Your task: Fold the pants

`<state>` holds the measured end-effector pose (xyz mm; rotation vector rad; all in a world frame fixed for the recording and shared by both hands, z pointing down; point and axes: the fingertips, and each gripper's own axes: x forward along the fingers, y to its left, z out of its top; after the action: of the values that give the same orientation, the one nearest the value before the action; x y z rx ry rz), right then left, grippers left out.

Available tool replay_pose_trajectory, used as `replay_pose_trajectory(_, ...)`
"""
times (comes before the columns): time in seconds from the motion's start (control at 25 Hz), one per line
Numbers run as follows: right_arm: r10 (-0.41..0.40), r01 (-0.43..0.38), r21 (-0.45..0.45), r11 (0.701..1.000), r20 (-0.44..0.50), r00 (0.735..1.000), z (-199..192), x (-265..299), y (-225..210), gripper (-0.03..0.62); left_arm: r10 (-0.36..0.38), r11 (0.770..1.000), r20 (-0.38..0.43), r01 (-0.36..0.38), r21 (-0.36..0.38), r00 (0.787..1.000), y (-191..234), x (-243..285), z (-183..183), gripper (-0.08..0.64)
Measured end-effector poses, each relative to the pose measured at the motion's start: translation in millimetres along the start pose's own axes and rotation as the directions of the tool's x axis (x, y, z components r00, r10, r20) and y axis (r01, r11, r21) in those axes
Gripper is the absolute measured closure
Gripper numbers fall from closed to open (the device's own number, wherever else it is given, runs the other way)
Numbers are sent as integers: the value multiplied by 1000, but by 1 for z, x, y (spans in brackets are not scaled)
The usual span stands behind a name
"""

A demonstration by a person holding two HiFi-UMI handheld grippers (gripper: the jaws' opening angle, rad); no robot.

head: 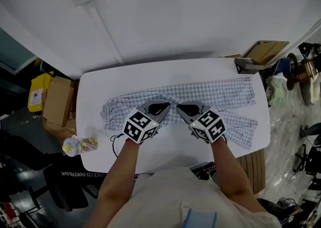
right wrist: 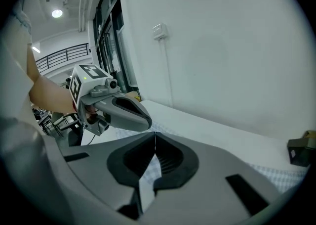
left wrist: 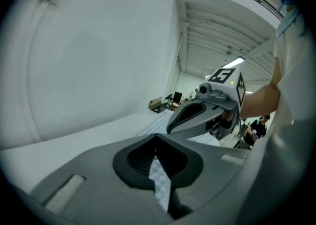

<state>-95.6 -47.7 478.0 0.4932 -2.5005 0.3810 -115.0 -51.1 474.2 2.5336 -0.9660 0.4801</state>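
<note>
Grey-and-white checked pants (head: 220,94) lie spread lengthwise across the white table (head: 125,79). Both grippers meet tip to tip at the middle of the pants' near edge. My left gripper (head: 168,105) has its jaws shut, and a strip of checked cloth (left wrist: 160,182) runs down from the tips (left wrist: 156,135). My right gripper (head: 179,106) is shut the same way, with cloth (right wrist: 148,179) pinched at its tips (right wrist: 155,134). The fabric rises in a small peak (head: 161,96) just beyond the two grippers. Each gripper view shows the other gripper close in front.
A grey clamp (head: 247,64) sits on the table's far right corner. Cardboard boxes (head: 57,101) and a yellow container (head: 36,91) stand on the floor at the left. A thin cable (head: 115,144) hangs at the near left edge. The white wall (head: 165,16) stands just behind the table.
</note>
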Motion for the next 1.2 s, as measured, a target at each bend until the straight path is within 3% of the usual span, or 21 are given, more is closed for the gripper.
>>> replay_pose_trajectory(0.2,-65,65,1,998,12,998,-12,-25,0,575,-77,997,-2,77,23,997,-28,12,2,549)
replay_pose_trajectory(0.52,-95,92,-33,995,-85,992,-60,-69,-11,574,-134,974,-136,156,167,982,-77,52,-11,549)
replay_pose_trajectory(0.84,-97,83,-80,993,-180,979,-113,-124,-37,567,-160,951,-243,215,222,957,-123,102,-18,548)
replay_pose_trajectory(0.96,-110,91,-97,991,-221,969,-134,-145,-51,540,-139,925,-315,237,297,939,-131,119,-25,502)
replay_pose_trajectory(1.2,-142,107,-129,986,-300,943,-174,-178,-72,493,-100,840,-471,328,432,876,-145,149,-53,448)
